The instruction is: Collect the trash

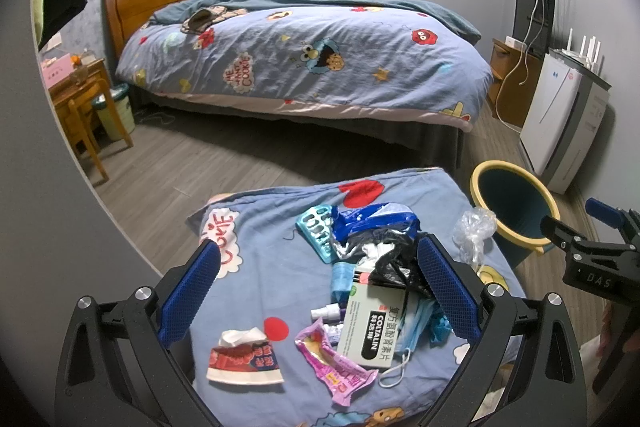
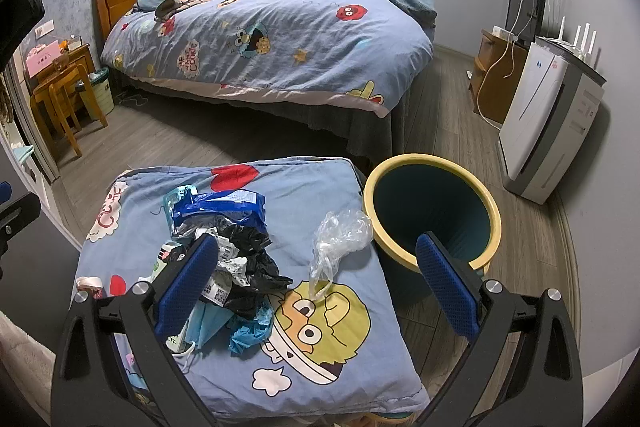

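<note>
- Two handheld grippers hover over a cartoon-print cushion strewn with trash, in a bedroom with a wooden-framed bed.
- Left gripper: blue-padded fingers spread wide, holding nothing. Between them in the left wrist view lie a white Coltalin medicine box, a crumpled black plastic bag and a small white spray bottle.
- Just below that gripper's span, a pink snack wrapper and a red-and-white tissue pack rest flat on the cushion; a light-blue face mask lies against the box's right edge.
- Farther from the left gripper, a teal plastic tray and a blue foil bag sit at the back of the pile.
- Right gripper: jaws likewise wide apart and empty. Its left finger overlaps the black bag and a crumpled printed label in the view; whether it touches them cannot be told.
- A clear crumpled plastic bag lies apart from the pile, between the right gripper's fingers, near the cushion's edge.
- A yellow-rimmed teal wastebasket stands on the wooden floor just beside the cushion, upright, behind the right gripper's right finger.
</note>
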A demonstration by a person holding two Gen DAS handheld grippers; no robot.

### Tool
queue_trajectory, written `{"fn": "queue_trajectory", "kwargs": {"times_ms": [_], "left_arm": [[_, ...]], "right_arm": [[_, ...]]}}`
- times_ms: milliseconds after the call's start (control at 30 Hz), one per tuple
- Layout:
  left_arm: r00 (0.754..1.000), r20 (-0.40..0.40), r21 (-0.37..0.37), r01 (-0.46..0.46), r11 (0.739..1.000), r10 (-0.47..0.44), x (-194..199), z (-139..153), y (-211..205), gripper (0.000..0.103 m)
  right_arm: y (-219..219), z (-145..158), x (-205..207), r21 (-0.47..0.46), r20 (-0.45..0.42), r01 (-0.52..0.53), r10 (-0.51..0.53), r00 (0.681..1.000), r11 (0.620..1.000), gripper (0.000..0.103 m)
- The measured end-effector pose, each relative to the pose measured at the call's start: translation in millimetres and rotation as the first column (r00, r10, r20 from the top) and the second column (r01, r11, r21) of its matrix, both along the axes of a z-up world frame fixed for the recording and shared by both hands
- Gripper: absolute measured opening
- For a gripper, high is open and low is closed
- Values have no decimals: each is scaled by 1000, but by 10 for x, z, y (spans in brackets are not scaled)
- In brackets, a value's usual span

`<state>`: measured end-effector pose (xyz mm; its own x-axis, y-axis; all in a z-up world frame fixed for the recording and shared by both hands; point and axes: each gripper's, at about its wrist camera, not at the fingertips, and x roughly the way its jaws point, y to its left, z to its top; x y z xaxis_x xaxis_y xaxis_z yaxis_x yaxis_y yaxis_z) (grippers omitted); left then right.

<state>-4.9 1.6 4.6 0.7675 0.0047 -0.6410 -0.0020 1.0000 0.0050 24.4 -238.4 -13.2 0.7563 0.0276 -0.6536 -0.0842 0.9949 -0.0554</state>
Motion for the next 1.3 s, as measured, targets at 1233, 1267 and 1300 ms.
{"fn": "queue_trajectory", "kwargs": {"times_ms": [1233,1267,1300], "left_arm": [[996,-50,-4,67,998,-67,191,-166,-212,98],[996,-46,11,81,997,-81,216,-178,-258,98],[995,-45,18,91,996,-90,288,-222,-303,98]], "right_arm": [[-257,-82,306,11,-50,98,-98,994,995,97],[-291,-86,360,11,-55,102,-102,993,995,97],[-317,-93,423,12,-63,105,-104,993,994,97]]}}
